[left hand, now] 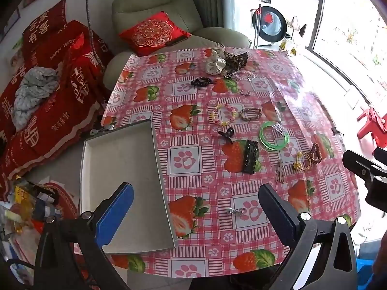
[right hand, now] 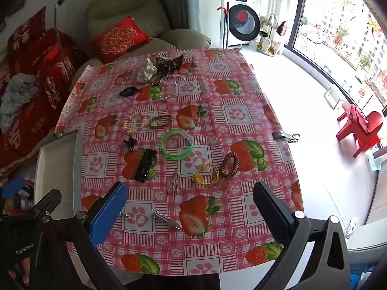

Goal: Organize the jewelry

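Between the right gripper's [right hand: 191, 213] wide-open, empty jaws, a silver hair clip [right hand: 166, 219] lies close ahead toward 11 o'clock, its long axis running 10 to 4. The left gripper [left hand: 196, 211], equally wide and empty, has a small silver earring [left hand: 235, 210] just ahead, the grey tray [left hand: 121, 169] at 10 o'clock.

"GenRobot" on left claw [right hand: 23, 251] housing
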